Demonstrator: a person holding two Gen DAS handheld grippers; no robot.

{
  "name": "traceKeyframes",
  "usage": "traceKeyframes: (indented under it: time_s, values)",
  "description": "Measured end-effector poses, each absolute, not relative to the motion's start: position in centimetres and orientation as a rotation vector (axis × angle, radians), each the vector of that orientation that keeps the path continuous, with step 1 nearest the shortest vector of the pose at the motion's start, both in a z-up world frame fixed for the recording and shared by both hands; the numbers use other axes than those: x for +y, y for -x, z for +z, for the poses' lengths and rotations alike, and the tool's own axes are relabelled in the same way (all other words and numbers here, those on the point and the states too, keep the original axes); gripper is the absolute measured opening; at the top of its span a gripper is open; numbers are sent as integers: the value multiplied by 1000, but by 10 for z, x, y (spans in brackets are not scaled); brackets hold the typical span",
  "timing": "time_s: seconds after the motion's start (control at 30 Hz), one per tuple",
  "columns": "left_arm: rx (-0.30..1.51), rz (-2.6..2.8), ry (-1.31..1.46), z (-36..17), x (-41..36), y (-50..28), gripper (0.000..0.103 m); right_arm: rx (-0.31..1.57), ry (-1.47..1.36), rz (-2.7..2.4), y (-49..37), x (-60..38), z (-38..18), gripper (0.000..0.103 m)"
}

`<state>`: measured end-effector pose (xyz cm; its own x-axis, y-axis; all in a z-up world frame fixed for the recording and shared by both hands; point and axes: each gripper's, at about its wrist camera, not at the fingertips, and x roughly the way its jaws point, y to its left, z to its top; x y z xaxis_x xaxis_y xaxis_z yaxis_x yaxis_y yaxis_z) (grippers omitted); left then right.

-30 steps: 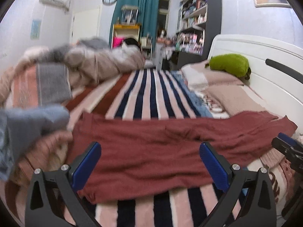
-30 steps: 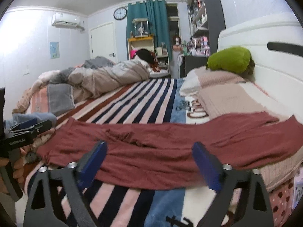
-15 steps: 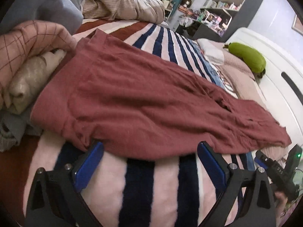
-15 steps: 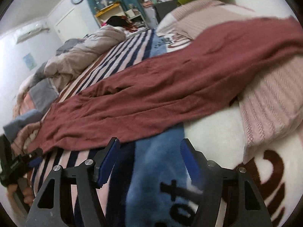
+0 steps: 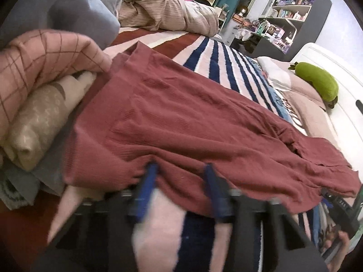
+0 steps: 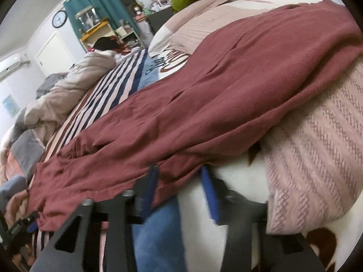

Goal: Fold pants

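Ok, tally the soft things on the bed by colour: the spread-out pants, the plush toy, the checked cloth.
Dark red knit pants: 1
Green plush toy: 1
Pink checked cloth: 1
Total: 3

In the left wrist view, folded clothes [image 5: 38, 104] crowd the left edge, hard against the pants [image 5: 192, 122] – no passage there; the striped blanket [image 5: 215, 63] beyond, toward upper centre, lies bare up to the rumpled duvet [image 5: 168, 11]. In the right wrist view a knitted pillow [image 6: 317, 158] bulks at right under the pants' far end, while blue and white blanket [image 6: 158, 238] at bottom centre is free
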<state>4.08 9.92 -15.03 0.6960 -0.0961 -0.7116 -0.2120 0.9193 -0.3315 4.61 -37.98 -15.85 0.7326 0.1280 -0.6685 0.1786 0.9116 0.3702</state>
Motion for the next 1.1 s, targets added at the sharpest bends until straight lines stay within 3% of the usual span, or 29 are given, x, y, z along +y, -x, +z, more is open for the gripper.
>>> traceKeyframes:
  time_s: [0.1,0.27,0.33,0.37,0.4,0.43,0.47,0.5,0.53,0.57,0.6,0.7,0.8,1.0,1.07,1.1]
  values:
    - [778,48,417,-146,106,-35,6,715,-415,-29,-40,-381,-150,4]
    - [727,29,370,-127,107,-30,3,630,-378,-3,-33,-381,-126,2]
    - [789,6,379,-128,107,-34,3,629,-341,-6,-35,-378,-117,2]
    - [817,-6,387,-132,107,-34,6,649,-336,5,-37,-377,-116,3]
    - [846,-15,398,-137,107,-33,20,678,-339,28,-40,-376,-117,6]
    - [864,-21,409,-141,106,-31,53,704,-349,43,-41,-375,-119,6]
    - [873,-33,434,-145,106,-26,68,727,-358,58,-40,-375,-123,7]
    - [868,-48,457,-148,105,-22,75,747,-360,69,-38,-374,-127,17]
    - [869,-59,473,-150,104,-18,76,760,-368,78,-36,-374,-131,25]
    - [874,-57,472,-152,104,-15,76,766,-379,83,-33,-374,-135,41]
    - [871,-53,474,-153,105,-13,76,777,-392,90,-31,-375,-139,47]
    - [874,-46,525,-156,108,-12,78,807,-438,89,-29,-379,-148,52]
    - [858,-50,593,-157,111,-20,91,806,-455,97,-29,-381,-153,57]
    - [820,49,528,-160,106,-54,91,789,-464,63,-50,-387,-159,57]
    - [814,66,512,-159,104,-60,82,783,-474,46,-56,-390,-161,54]
    - [813,71,507,-158,105,-62,61,783,-486,40,-59,-392,-160,50]
